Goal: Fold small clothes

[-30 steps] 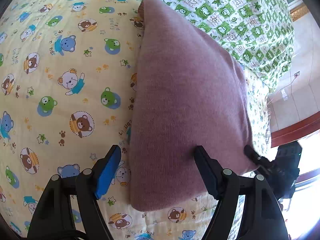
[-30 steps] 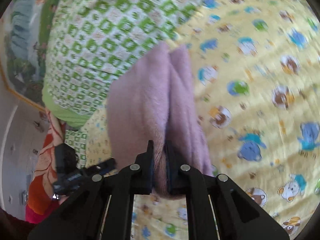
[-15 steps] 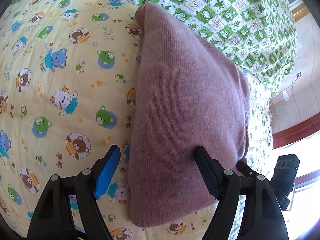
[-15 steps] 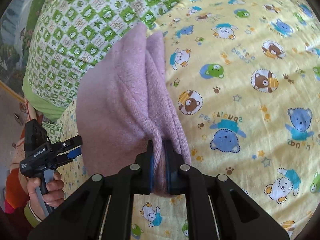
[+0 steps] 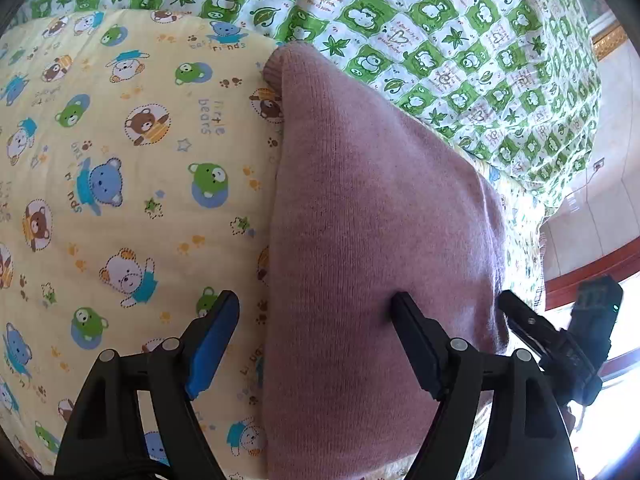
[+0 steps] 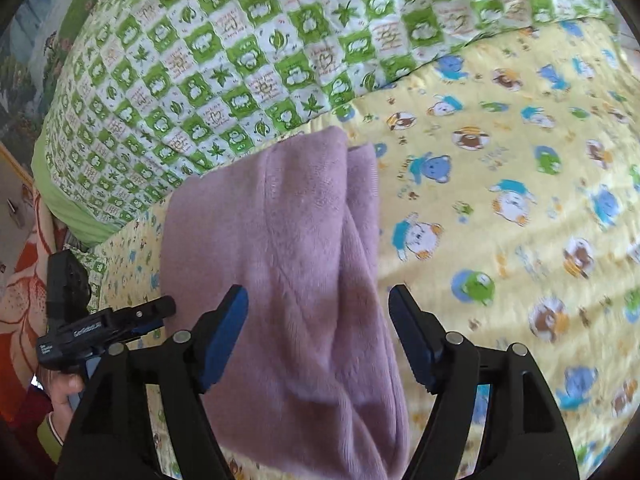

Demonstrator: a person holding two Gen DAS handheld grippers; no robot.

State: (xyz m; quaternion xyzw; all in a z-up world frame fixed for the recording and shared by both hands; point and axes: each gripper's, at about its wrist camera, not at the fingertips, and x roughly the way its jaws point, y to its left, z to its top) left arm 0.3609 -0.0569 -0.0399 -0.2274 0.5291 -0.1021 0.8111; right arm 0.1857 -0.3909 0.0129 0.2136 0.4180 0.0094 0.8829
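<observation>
A folded pink knit garment (image 5: 372, 240) lies flat on the yellow bear-print sheet (image 5: 120, 200). It also shows in the right wrist view (image 6: 304, 280), with a folded edge along its right side. My left gripper (image 5: 316, 320) is open and hovers over the garment's near left edge, one finger over the sheet and one over the cloth. My right gripper (image 6: 320, 312) is open and straddles the garment's near end, holding nothing. Each gripper shows in the other's view: the right one at the garment's far right edge (image 5: 560, 344), the left one at its left side (image 6: 108, 320).
A green and white checked quilt (image 5: 440, 40) lies bunched just behind the garment (image 6: 240, 60). The bed's edge, a wooden frame (image 5: 592, 268) and pale floor are to the right in the left wrist view. An orange floral cloth (image 6: 20, 300) lies at the left.
My right gripper was shut on the garment's folded edge and has now opened and let it go. The garment has settled flat. The left gripper stayed open and drew back slightly.
</observation>
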